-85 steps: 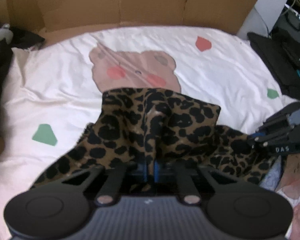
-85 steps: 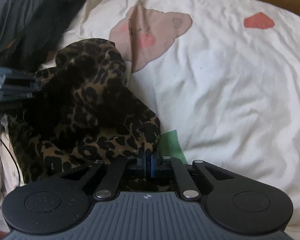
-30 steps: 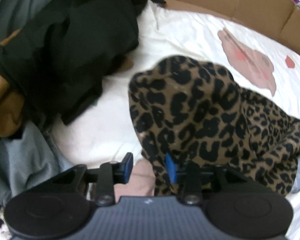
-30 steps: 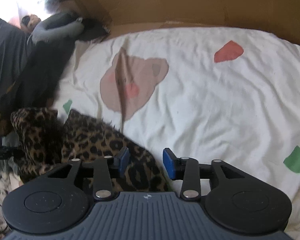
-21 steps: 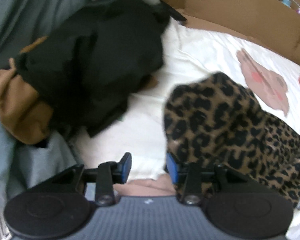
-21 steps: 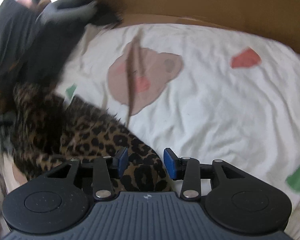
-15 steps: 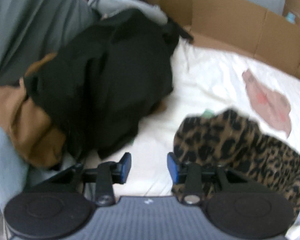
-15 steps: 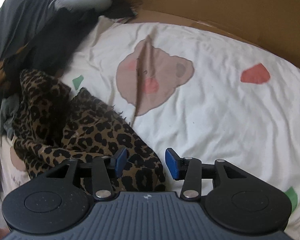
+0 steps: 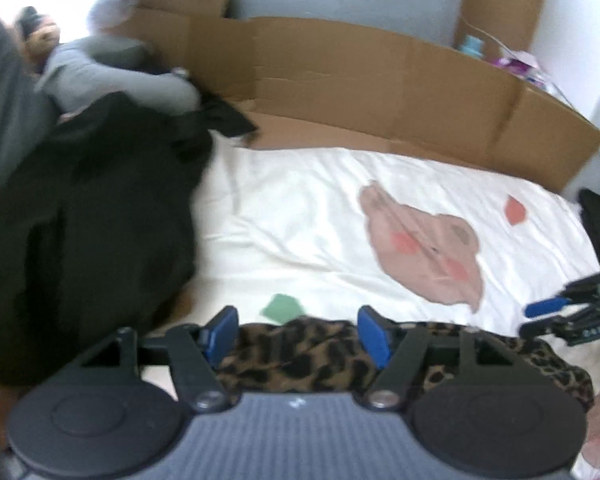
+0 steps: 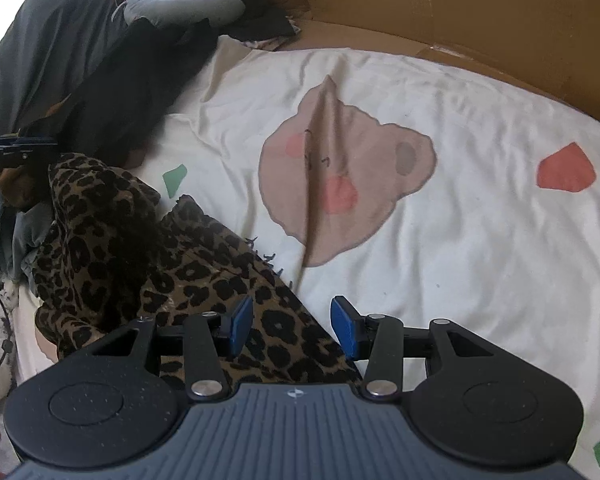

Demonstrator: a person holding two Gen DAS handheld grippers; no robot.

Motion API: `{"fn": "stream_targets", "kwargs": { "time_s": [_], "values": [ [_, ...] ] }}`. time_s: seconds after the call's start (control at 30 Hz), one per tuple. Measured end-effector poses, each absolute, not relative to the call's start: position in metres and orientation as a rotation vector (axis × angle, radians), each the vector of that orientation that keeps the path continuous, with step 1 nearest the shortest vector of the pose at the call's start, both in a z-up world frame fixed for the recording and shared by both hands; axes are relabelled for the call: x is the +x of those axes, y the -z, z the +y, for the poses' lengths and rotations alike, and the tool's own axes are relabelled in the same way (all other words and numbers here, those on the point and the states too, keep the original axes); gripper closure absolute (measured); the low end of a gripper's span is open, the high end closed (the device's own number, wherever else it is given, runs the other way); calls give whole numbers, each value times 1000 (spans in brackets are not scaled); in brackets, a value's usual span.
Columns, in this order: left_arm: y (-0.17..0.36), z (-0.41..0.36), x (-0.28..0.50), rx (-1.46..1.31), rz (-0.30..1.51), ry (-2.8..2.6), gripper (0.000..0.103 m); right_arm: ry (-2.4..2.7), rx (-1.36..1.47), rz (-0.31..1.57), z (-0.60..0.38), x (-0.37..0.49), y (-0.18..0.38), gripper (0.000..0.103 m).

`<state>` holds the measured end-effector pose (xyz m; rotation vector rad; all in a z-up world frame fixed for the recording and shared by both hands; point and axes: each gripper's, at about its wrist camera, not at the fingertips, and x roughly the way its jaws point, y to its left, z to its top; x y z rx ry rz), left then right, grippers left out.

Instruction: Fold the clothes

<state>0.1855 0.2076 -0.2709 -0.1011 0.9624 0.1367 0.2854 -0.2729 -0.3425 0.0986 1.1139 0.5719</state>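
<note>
Both the left gripper [image 9: 298, 330] and the right gripper [image 10: 291, 326] are spread wide, and nothing is gripped. The leopard-print garment [image 10: 140, 248] is left bunched at the near left of the white sheet [image 10: 480, 240], beside a black clothes pile [image 9: 80, 220]. Bare sheet is seen to the right, up to the cardboard wall [image 9: 380, 88].

The left black two-finger tool with blue pads [image 9: 298, 330] is sitting low with its jaws spread wide apart, gripping nothing. The right black two-finger tool with blue pads [image 10: 292, 326] is likewise standing with jaws parted and empty, both tools pointing forward and level.
</note>
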Motion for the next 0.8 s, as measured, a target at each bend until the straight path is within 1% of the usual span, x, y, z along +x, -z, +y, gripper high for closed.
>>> {"fn": "stream_targets", "kwargs": {
  "time_s": [0.3, 0.47, 0.63, 0.7, 0.73, 0.77, 0.8],
  "values": [
    [303, 201, 184, -39, 1044, -89, 34, -612, -15, 1170, -246, 288, 374, 53],
    [314, 214, 171, -94, 1102, -131, 34, -605, -89, 1164, -239, 288, 382, 51],
    [325, 222, 161, -153, 1142, -142, 35, -609, -120, 1154, -235, 292, 387, 47],
    [327, 223, 159, -161, 1151, -135, 42, -624, -131, 1147, -230, 291, 387, 47],
    [326, 222, 157, -153, 1146, -138, 53, -631, -137, 1148, -227, 290, 388, 47],
    [325, 222, 156, -141, 1139, -146, 67, -653, -151, 1148, -223, 287, 387, 48],
    [325, 222, 155, -133, 1139, -153, 71, -677, -166, 1149, -219, 284, 386, 48]
  ]
}}
